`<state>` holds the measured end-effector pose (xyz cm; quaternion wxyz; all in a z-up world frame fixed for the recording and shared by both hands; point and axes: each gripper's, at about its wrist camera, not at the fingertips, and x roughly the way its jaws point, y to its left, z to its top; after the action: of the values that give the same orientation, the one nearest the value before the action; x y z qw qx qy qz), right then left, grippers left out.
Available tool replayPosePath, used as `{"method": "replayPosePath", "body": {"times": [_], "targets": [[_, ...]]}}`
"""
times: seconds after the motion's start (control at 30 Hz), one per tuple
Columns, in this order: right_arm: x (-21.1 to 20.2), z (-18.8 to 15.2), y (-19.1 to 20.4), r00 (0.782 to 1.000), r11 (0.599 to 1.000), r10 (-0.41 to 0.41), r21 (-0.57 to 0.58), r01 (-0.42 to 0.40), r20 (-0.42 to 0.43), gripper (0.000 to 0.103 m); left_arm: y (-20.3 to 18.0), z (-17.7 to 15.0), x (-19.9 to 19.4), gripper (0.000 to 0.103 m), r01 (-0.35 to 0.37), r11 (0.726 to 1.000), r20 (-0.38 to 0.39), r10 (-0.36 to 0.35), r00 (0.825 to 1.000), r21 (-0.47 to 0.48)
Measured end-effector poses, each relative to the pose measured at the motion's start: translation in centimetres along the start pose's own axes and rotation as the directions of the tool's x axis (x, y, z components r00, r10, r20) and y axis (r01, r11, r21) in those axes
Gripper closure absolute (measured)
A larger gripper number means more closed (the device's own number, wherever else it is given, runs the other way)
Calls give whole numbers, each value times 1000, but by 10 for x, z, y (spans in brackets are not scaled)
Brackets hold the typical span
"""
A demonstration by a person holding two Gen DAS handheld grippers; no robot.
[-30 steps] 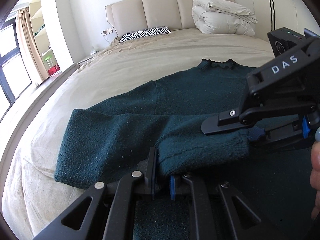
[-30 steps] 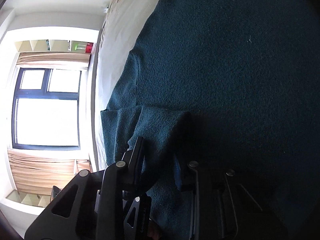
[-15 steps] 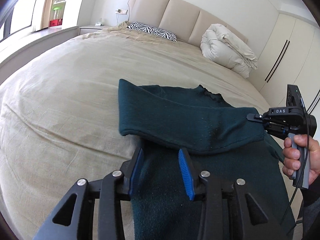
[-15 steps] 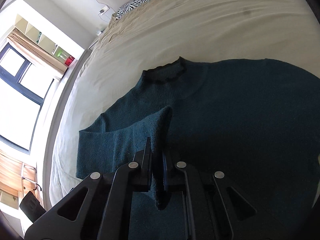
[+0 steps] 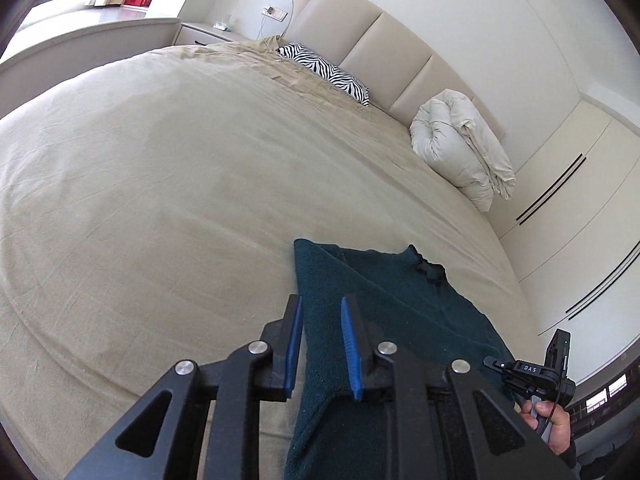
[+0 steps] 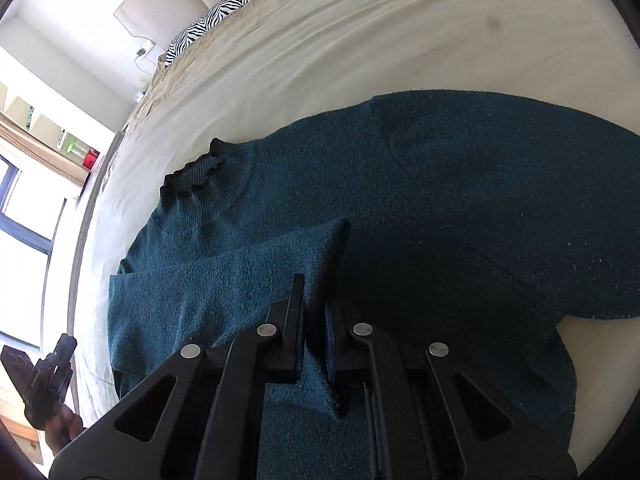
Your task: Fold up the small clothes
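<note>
Since it's soft, thick knit, the sweater (image 6: 460,200) lying flat on the bed (image 5: 160,180) will flop w/o support; best held at cuffs/hem edges. Right gripper (image 6: 314,332) jaws clamp the sleeve (image 6: 224,280), folded across the body. Left gripper (image 5: 320,344) jaws apart, holding nothing.

Our left camera looks from high toward the headboard (image 5: 384,52) at 1 o'clock; our right sits close; both share the sweater (image 5: 384,304) (image 6: 440,208).

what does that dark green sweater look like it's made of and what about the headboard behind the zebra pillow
Sweater: likely wool or a wool-like knit, matte, with a fuzzy nubby surface and a ribbed, frilled collar.
Headboard: seemingly padded beige leather or faux leather, with smooth seamed panels and a soft sheen.
</note>
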<state>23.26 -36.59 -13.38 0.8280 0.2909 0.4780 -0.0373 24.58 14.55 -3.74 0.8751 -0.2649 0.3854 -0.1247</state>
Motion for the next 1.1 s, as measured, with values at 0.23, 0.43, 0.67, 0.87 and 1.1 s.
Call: {"method": "replayPosePath", "body": {"times": [0.23, 0.43, 0.67, 0.87, 1.1], "targets": [[12, -1, 4, 1000, 1000, -5, 11, 5, -4, 96, -1, 13, 50, 84, 128, 990, -109, -134, 985, -59], [15, 2, 0, 1000, 1000, -5, 25, 5, -13, 96, 9, 25, 83, 84, 202, 971, -141, -220, 965, -132], [10, 6, -2, 1000, 1000, -15, 22, 15, -9, 96, 28, 29, 113, 84, 200, 962, -192, -236, 953, -187], [10, 4, -3, 1000, 999, -14, 43, 14, -2, 96, 31, 25, 118, 85, 194, 964, -203, -230, 952, -183], [13, 4, -10, 1000, 997, 26, 67, -25, -11, 97, 44, 30, 138, 100, 187, 954, -239, -243, 940, -235]]}}
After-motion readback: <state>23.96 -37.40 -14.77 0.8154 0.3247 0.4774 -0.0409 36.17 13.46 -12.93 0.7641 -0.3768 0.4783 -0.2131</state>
